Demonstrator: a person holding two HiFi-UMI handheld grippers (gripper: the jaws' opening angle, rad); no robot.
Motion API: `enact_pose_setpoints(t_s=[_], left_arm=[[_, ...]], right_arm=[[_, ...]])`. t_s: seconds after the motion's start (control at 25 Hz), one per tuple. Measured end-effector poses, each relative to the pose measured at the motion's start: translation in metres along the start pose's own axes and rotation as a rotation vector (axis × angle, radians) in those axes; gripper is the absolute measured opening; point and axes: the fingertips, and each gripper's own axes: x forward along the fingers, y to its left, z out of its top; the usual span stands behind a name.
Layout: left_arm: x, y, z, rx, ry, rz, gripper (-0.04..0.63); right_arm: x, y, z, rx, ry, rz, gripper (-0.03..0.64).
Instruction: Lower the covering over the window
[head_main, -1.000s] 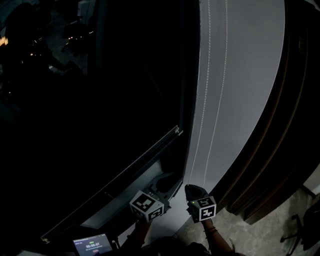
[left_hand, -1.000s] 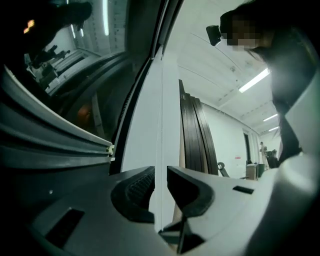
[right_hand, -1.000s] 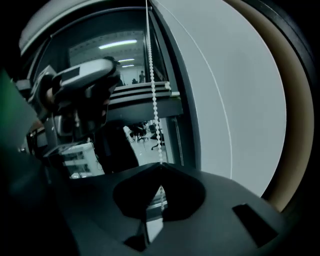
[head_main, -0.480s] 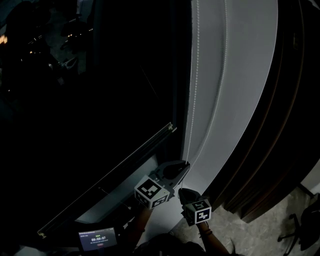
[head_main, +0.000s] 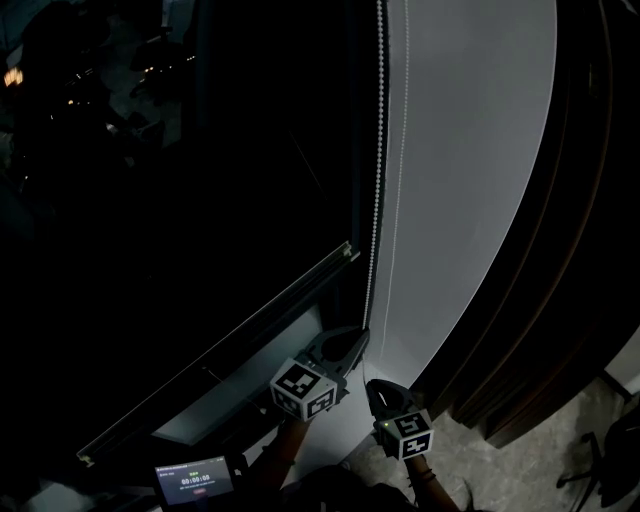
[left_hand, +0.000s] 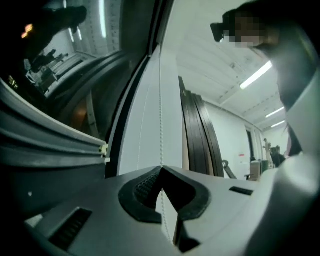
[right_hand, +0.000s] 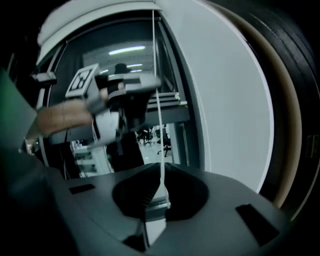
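L gripper (head_main: 356, 336) (left_hand: 160, 170) and, just below it, R gripper (head_main: 377, 386) (right_hand: 161, 168) are both clenched on the bead chain (head_main: 376, 170) (left_hand: 160, 112) (right_hand: 155, 75) (by the white wall (head_main: 470, 150)), w/ the blind's bottom bar (head_main: 250, 322) (left_hand: 50, 145) low, its end nr the L gripper.

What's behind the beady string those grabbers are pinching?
Behind the bead chain is a plain white wall, beside the dark window. Both the left hand-held gripper and right hand-held gripper are shut on it, hiding the pinched bits.
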Motion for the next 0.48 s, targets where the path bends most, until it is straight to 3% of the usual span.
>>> enact_pose_setpoints(t_s=[0.16,0.32,0.48], left_arm=[[-0.009,0.002,-0.076,-0.09,0.132,0.008,0.002],[-0.016,-0.002,-0.134,-0.118,0.271,0.029,0.002],[-0.029,-0.016,-0.19,-0.133,0.452,0.028,0.002]], right_arm=[[-0.016,-0.007,0.051,0.025,-0.111,0.009,0.014],[-0.029,0.001,0.119,-0.011,-0.225,0.099,0.097],[-0.034,0.017,0.178,-0.08,-0.294,0.164,0.114]])
